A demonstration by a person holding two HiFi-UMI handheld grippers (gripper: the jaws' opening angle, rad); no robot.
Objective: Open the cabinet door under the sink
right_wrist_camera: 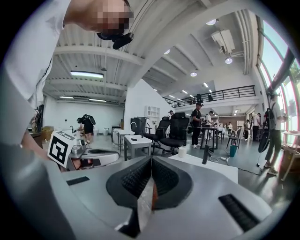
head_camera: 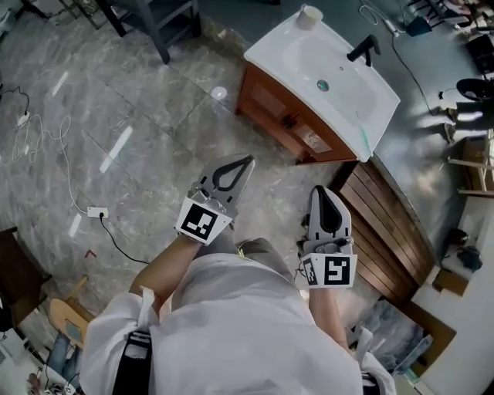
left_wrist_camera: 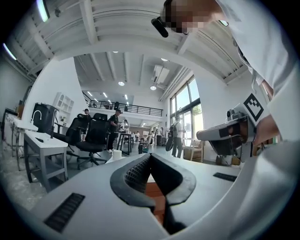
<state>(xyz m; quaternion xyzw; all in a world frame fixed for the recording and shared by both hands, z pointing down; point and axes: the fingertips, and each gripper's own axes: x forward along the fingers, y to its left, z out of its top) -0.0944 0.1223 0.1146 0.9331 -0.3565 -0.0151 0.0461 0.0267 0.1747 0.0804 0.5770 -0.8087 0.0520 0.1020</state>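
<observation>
In the head view, a wooden cabinet (head_camera: 279, 116) stands on the floor ahead and to the right. It carries a white sink (head_camera: 324, 65) with a black faucet (head_camera: 363, 50). Its two front doors are closed, with dark handles near the middle. My left gripper (head_camera: 247, 160) is held out in the air, short of the cabinet, pointing toward it. Its jaws are shut with nothing between them, as the left gripper view (left_wrist_camera: 150, 154) also shows. My right gripper (head_camera: 321, 190) hangs a little nearer to me, well short of the cabinet's right corner. It too is shut and empty (right_wrist_camera: 151, 158).
A white cup (head_camera: 310, 15) sits on the sink's back corner. Slatted wooden boards (head_camera: 386, 224) lie right of the cabinet. A power strip (head_camera: 96, 212) with cables lies on the grey stone floor at left. Desk legs (head_camera: 158, 23) stand at the top left. People, desks and office chairs (right_wrist_camera: 176, 129) stand farther off.
</observation>
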